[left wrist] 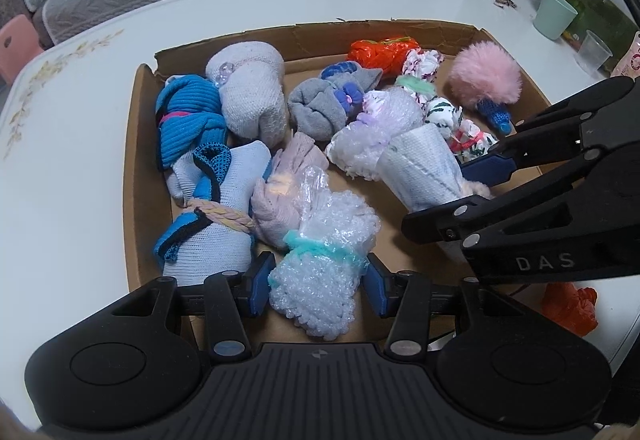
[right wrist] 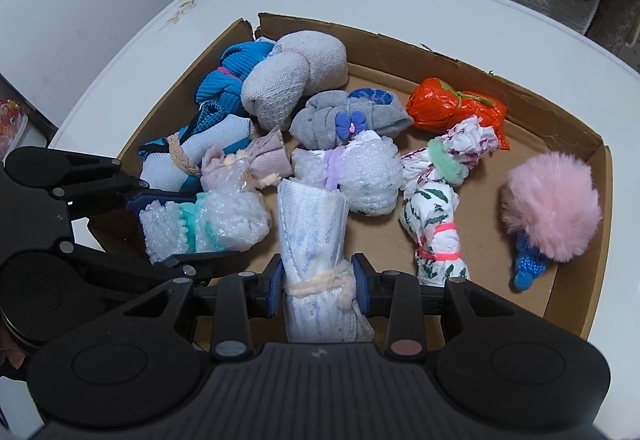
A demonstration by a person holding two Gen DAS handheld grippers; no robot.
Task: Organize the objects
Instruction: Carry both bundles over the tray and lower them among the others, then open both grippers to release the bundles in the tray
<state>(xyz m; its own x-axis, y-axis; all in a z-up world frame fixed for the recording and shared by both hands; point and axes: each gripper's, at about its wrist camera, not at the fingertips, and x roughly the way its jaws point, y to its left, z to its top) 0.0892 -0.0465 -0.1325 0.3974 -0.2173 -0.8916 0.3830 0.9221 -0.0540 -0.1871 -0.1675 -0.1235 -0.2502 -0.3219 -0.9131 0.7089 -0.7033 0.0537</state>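
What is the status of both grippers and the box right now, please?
Left gripper shut on bubble-wrap bundle. Right gripper shut on towel roll. Both low in the cardboard box. Bundles crowd close around.

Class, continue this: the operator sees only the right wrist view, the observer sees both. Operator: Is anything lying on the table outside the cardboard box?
Observer: Yes, a crumpled orange plastic bag lies on the table outside the cardboard box, low on the right of the left wrist view.
Operator: Any cups out there?
Observer: A mint-green cup stands upright beyond the box's far right corner.
Operator: Is it alone?
Observer: No, a clear plastic cup stands near it, not touching.
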